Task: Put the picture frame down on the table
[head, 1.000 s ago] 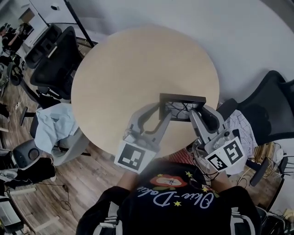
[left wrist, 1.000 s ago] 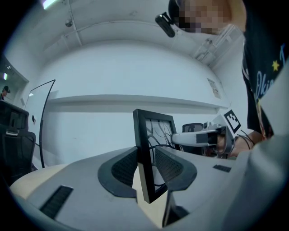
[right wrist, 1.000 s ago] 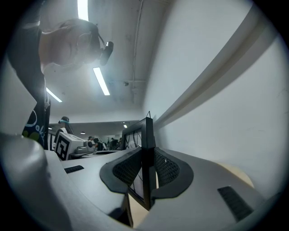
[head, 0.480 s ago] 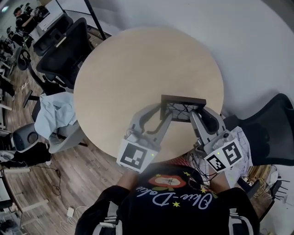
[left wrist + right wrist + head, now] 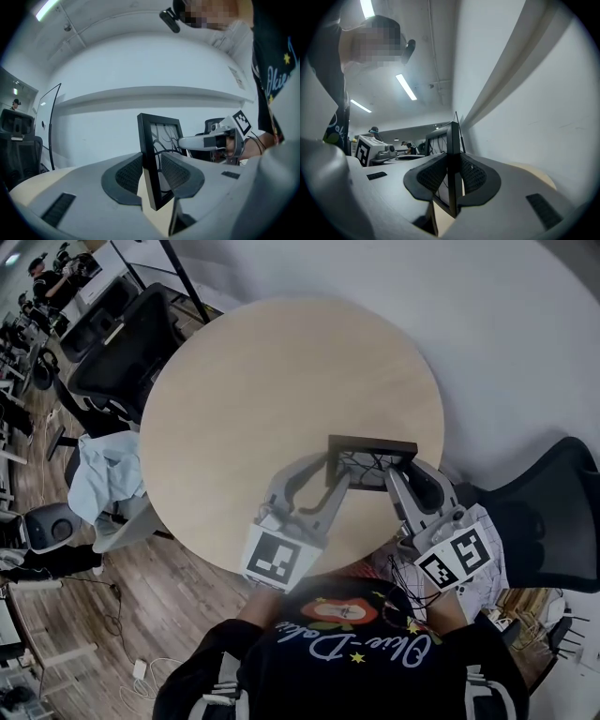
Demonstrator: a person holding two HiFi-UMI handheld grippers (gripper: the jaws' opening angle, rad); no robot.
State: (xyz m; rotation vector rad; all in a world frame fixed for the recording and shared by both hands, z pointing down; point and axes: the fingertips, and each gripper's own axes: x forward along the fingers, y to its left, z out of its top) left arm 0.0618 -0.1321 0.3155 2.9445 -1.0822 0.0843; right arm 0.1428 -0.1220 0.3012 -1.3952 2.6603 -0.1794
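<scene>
**Claws pinch a black picture frame from both sides over a round counter**

Left claw (image 5: 330, 474) is clenched on the left side rail of the picture frame (image 5: 371, 448). Its 2 ribbed pads (image 5: 129, 174) press the rail front and back, so the jaws stand only as far apart as the thin moulding. Right claw (image 5: 403, 471) grips the opposite side rail in the same way, its jaws set narrowly on the dark edge.

Between the 2 claws the frame stands upright, over the near right part of the pale, round counter (image 5: 281, 381). Whether its bottom edge touches the wood cannot be told.

It looks light and stiff: slim black moulding around a pane (image 5: 164, 136) that shows a looping line drawing. If that pane is glass, it is likely to be fragile, and the smooth moulding could pivot or slip in a loose pinch. The side rails, about midway up, seem the safest place to hold, well clear of the pane.
</scene>
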